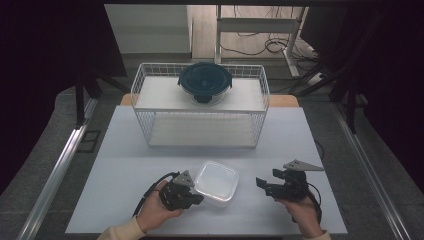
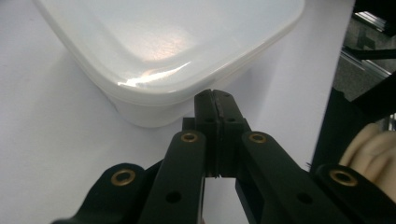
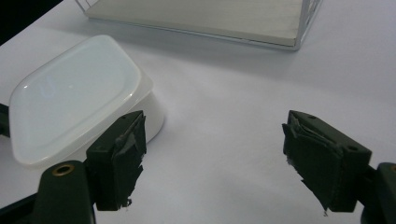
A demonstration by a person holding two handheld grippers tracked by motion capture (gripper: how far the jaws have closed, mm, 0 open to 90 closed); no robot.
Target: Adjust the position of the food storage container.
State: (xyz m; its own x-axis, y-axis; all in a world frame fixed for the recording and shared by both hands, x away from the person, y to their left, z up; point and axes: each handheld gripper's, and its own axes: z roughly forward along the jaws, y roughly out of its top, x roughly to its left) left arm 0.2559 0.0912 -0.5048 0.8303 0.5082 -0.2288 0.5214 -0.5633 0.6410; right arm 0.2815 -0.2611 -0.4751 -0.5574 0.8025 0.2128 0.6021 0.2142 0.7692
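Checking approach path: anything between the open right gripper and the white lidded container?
Nothing visible. Bare table lies between the right gripper and the white container. The left gripper, jaws shut, sits at the container's far side, off that path.

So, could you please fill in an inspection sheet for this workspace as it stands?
Surface: white table, bare around the items.
Job's things: white lidded container at the near edge, lid on.
Clutter: white wire rack at the far side; a dark round lidded bowl on its top shelf.
Grippers: left gripper shut, tips at the container's corner, nothing between the jaws; right gripper open, apart from the container, holding nothing.
Cables: a black cable trails from the left gripper; loose cables on the floor behind the table.
Surroundings: grey floor, desk legs beyond, dark curtains at the sides.
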